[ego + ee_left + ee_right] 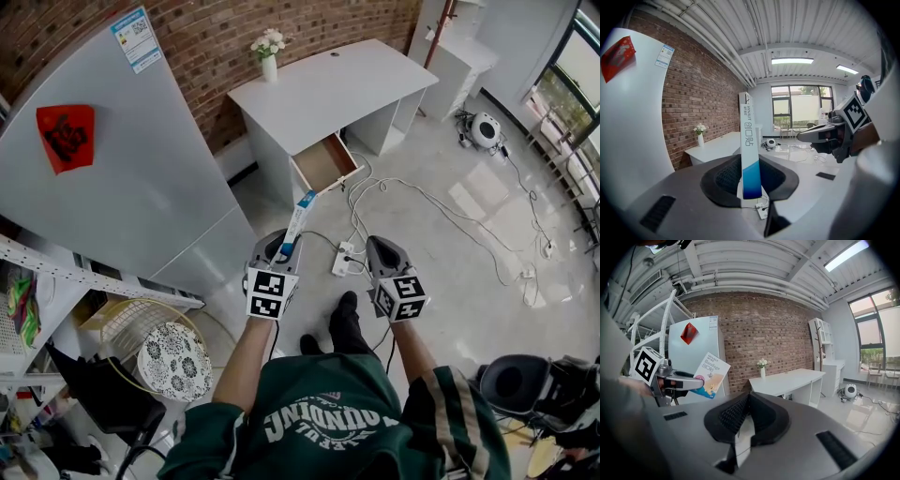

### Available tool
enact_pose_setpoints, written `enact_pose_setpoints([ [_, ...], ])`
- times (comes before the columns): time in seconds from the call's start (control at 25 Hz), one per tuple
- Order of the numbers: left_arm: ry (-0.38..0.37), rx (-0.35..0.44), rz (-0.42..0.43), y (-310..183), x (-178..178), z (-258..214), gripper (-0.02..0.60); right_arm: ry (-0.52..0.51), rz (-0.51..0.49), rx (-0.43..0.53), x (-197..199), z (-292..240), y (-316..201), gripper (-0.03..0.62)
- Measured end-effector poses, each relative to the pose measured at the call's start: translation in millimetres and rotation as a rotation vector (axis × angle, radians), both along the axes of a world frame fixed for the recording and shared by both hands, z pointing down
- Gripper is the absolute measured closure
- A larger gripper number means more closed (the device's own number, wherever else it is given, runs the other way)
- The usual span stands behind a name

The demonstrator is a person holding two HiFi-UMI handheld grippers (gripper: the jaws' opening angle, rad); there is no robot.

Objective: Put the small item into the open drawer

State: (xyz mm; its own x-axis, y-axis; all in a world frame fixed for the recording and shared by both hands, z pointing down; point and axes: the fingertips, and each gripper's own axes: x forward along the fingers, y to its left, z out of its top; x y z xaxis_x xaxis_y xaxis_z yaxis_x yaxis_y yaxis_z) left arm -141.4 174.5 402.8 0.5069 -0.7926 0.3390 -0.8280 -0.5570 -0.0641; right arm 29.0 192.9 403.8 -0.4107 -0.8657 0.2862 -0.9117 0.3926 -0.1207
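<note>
Holding the flat white-and-blue cardboard bandage box [300,217] by its lower end, my left gripper [281,251] has its jaws closed narrow on the box, which stands upright between the pads. My right gripper [380,248] carries nothing; its jaws meet at the tips with no item between them.

Status: pick-up is done. Transport and placement remain. The box is in the air above the pale floor, well apart from the open wooden-lined drawer [324,161] of the white desk [328,89]. I judge the remaining steps as: approach the desk, bring the box over the drawer opening, release. The drawer interior appears empty, but it is too small in the head view for me to be certain.

Count: one bandage box, one open drawer, one desk, two grippers, one white vase of flowers [269,58] on the desktop.
</note>
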Motion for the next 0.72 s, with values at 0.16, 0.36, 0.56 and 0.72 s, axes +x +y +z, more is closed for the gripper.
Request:
enact_pose_setpoints([
  [0.16, -0.002, 0.002, 0.003, -12, 4, -1, 0.482, -0.004, 0.008, -0.008, 4, 2, -11, 0.569],
  [0.36, -0.004, -0.001, 0.006, -33, 11, 1, 0.482, -0.006, 0.003, -0.011, 9, 6, -34, 0.569],
  [0.56, -0.011, -0.014, 0.003, -64, 19, 8, 0.482, -0.010, -0.010, -0.020, 15, 8, -70, 0.569],
  [0.72, -0.023, -0.041, -0.010, -93, 28, 15, 0.482, -0.018, -0.028, -0.030, 21, 12, -106, 0.569],
])
